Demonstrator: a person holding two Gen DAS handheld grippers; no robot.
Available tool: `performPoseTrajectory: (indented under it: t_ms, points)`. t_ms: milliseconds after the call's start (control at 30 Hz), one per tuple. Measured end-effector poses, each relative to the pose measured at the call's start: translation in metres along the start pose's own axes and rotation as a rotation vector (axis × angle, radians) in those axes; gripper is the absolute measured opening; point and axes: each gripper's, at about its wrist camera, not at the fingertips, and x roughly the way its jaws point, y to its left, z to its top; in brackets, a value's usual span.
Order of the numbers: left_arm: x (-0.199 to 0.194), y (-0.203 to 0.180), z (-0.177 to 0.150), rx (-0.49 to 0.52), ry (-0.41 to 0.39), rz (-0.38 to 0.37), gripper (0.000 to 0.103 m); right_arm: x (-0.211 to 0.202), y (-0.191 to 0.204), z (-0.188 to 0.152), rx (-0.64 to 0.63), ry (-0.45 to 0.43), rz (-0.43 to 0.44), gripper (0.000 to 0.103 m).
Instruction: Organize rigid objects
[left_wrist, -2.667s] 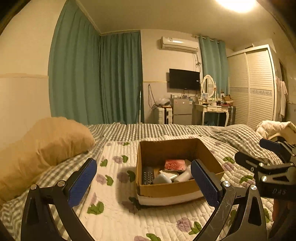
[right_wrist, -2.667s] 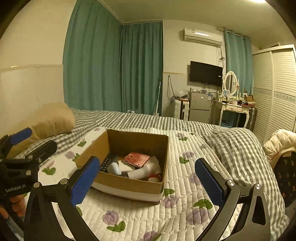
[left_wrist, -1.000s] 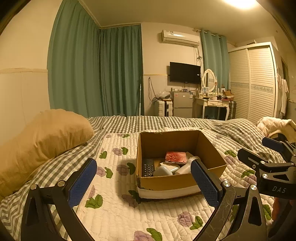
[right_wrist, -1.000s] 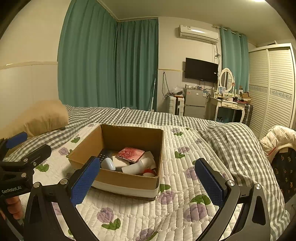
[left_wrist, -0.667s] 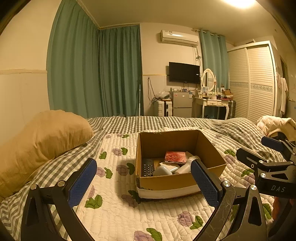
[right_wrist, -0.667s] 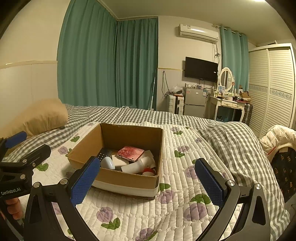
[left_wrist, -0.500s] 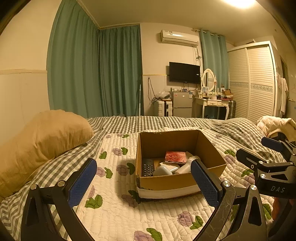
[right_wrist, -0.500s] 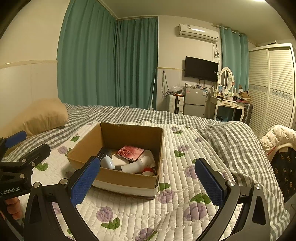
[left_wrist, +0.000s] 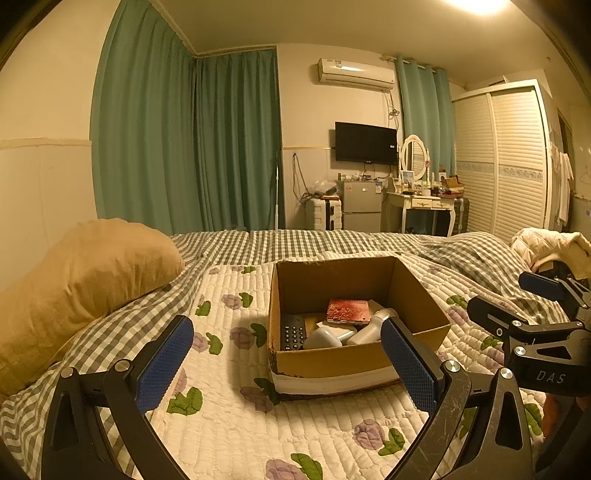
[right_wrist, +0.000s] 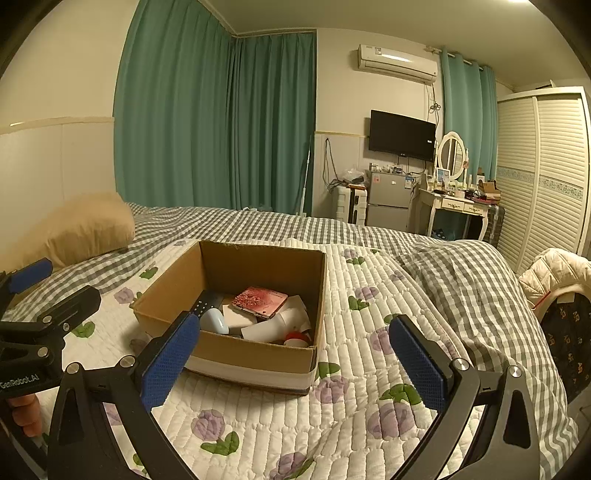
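1. Both of your hand-held grippers, left (left_wrist: 284, 356) and right (right_wrist: 293, 358), are spread wide and hold nothing. They hover short of the box (left_wrist: 354, 363), which sits on the quilt (left_wrist: 229, 417) of the bed.
2. The remote (left_wrist: 292, 335), red case (right_wrist: 259, 301), white bottle (right_wrist: 275, 325) and blue piece (right_wrist: 215, 320) lie heaped together in the box. Reaching for one could drag or pinch its neighbour.
3. The quilt is soft. Press a box wall and the box may tip or slide.
4. The bottle looks round and smooth, so a shallow pinch could let it slip out.
5. Your grippers are close together; converging on the box, they may collide.
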Motion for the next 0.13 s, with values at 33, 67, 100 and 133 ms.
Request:
performPoseTrajectory:
  t_ms: [33, 67, 100, 133]
  points:
    - [0.0001, -0.0001, 0.0003, 0.002, -0.002, 0.004, 0.103, 0.0005, 0.0009, 0.0008, 0.0, 0.0, 0.0, 0.103]
    - [0.0007, 0.0003, 0.0009, 0.002, -0.003, 0.006, 0.103, 0.0002, 0.0, -0.0001, 0.0, 0.001, 0.001, 0.103]
    - [0.0008, 0.0004, 0.0009, 0.001, -0.003, 0.005, 0.103, 0.0009, 0.0007, -0.0003, 0.0, 0.003, 0.0, 0.103]
    - [0.0011, 0.0007, 0.0013, -0.001, -0.003, 0.004, 0.103, 0.0009, 0.0006, -0.001, 0.001, 0.004, -0.001, 0.103]
